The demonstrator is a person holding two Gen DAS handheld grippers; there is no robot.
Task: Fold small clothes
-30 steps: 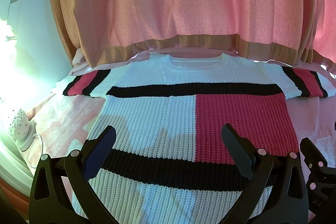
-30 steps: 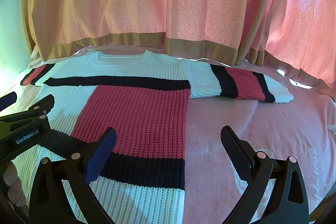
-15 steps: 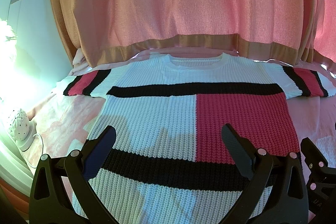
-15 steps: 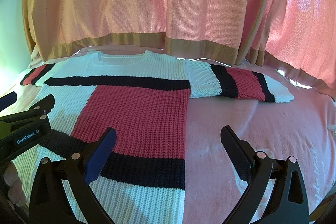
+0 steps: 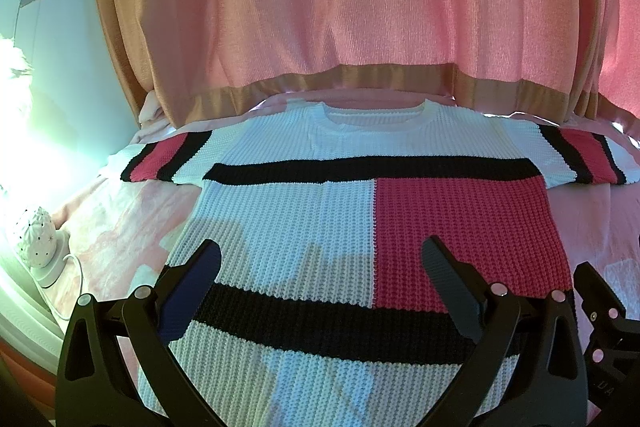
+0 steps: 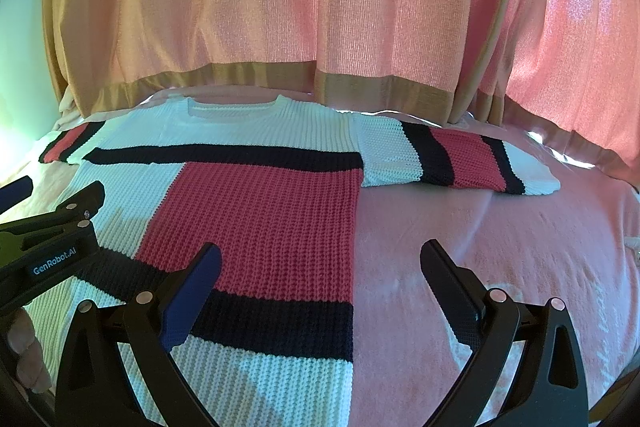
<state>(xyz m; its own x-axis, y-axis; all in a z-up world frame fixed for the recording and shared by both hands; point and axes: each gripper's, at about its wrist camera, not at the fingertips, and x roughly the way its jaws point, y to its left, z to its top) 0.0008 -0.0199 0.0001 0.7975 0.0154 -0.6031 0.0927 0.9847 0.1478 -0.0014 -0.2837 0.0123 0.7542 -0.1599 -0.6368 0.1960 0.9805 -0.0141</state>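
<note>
Nothing moved: one sweater [image 5: 320,227], two wide-spread claws [image 5: 320,279] [image 6: 320,279] hovering.

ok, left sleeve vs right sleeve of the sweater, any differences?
Going by the right wrist view, the left sleeve sits far off, near the wall side, while the right sleeve spreads toward the open pink bedspread. The left sleeve shows little white past its outer black band; the right sleeve ends in a clear white cuff. Shared: both lie flat, unfolded, with black-red-black bands.
</note>
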